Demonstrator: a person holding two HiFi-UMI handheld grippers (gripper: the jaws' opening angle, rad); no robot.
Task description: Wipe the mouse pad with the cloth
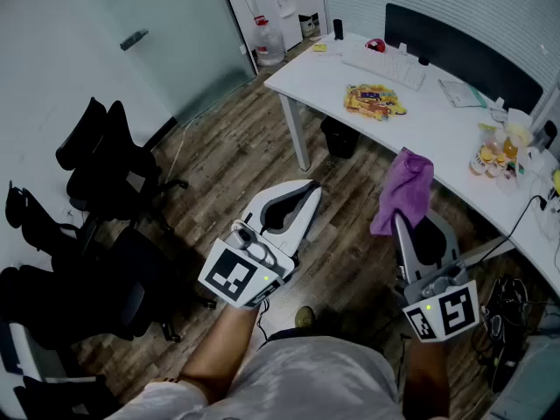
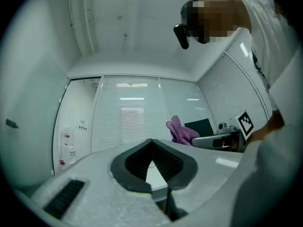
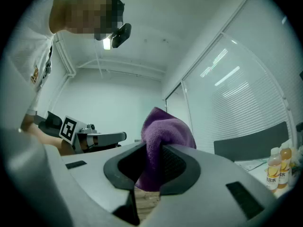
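Purple cloth [image 3: 166,130] is clamped tight between the pads of the right gripper [image 3: 152,159]. A bunched fold sticks up past the tips and a shorter bit is seen hanging below them. In the head view it's held up in the air, over the floor and just short of the desk edge, touching nothing but the jaws.

The left gripper [image 2: 151,144] is seen with its jaws pressed together and nothing pinched between them, only the ribbed black pads meeting at the tips. Both grippers are held side by side and well apart, angled slightly upward, with an arm seen behind each one.

Further out, a white desk [image 1: 437,125] is spread across the upper right. A white keyboard [image 1: 385,64] is laid near its far edge, a yellow snack packet [image 1: 374,101] closer in, and a few drink bottles [image 1: 493,152] are grouped toward the right end. The mouse pad honestly can't be picked out from here. A black bin [image 1: 339,136] is tucked under the desk, on the wood-plank floor [image 1: 232,160]. Black office chairs [image 1: 105,160] are bunched up along the left wall.
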